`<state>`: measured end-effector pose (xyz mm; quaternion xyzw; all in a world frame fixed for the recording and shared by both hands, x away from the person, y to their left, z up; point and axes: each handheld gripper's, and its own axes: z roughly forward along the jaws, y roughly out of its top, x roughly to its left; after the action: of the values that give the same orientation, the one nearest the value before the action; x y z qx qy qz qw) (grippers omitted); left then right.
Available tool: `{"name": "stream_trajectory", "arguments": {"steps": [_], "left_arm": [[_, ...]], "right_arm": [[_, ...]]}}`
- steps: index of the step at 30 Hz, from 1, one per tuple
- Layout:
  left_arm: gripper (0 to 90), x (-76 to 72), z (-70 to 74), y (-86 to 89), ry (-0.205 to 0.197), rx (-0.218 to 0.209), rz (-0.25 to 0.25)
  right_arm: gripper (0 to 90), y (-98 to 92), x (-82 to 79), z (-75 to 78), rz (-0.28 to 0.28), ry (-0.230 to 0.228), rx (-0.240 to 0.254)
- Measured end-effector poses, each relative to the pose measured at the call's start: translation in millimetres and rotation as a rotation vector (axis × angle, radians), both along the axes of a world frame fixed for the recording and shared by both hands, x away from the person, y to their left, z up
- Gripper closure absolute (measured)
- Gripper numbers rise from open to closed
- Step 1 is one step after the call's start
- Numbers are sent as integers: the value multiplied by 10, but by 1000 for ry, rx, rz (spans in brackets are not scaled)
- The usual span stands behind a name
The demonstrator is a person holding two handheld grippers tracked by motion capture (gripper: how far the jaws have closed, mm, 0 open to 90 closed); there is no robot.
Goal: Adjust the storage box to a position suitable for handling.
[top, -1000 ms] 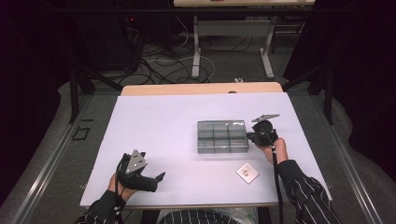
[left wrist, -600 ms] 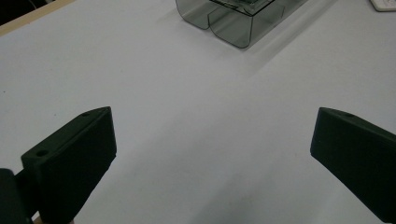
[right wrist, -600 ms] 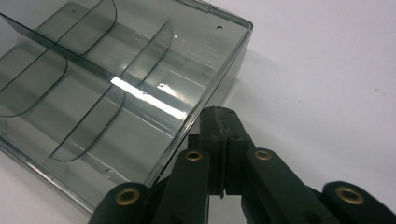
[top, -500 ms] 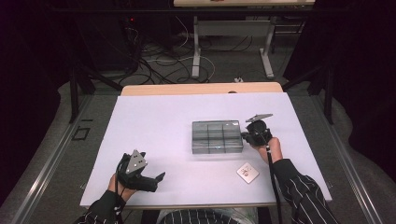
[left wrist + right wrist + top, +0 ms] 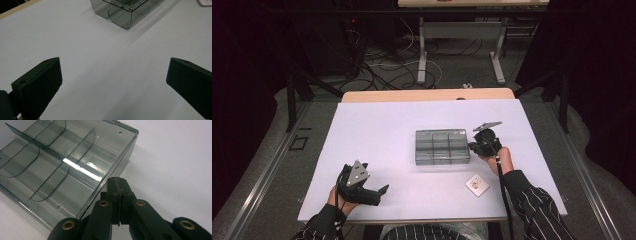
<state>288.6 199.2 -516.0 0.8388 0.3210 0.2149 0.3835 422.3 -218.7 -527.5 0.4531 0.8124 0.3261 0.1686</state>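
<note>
**Right gripper pressed to box edge; left gripper idle**

The clear box (image 5: 442, 146), divided into compartments, sits right of centre on the white table (image 5: 377, 130). The right gripper (image 5: 473, 146) is at the box's right side with jaws clenched together on nothing; in its own view the closed tips (image 5: 119, 182) meet the box's (image 5: 62, 167) side wall at the rim. The left gripper (image 5: 381, 192) rests at the near left of the table, well apart from the box, jaws spread wide and empty. A small white card (image 5: 477, 184) lies near the right forearm.
</note>
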Motion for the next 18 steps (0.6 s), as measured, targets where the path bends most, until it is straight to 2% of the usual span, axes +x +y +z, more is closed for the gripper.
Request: {"name": "stream_trajectory", "arguments": {"steps": [9, 18], "left_arm": [[3, -3, 3, 1, -1, 3, -3], [3, -2, 2, -3, 0, 7, -5]], "right_arm": [[900, 28, -19, 8, 26, 16, 16], [900, 82, -45, 7, 33, 9, 17]]}}
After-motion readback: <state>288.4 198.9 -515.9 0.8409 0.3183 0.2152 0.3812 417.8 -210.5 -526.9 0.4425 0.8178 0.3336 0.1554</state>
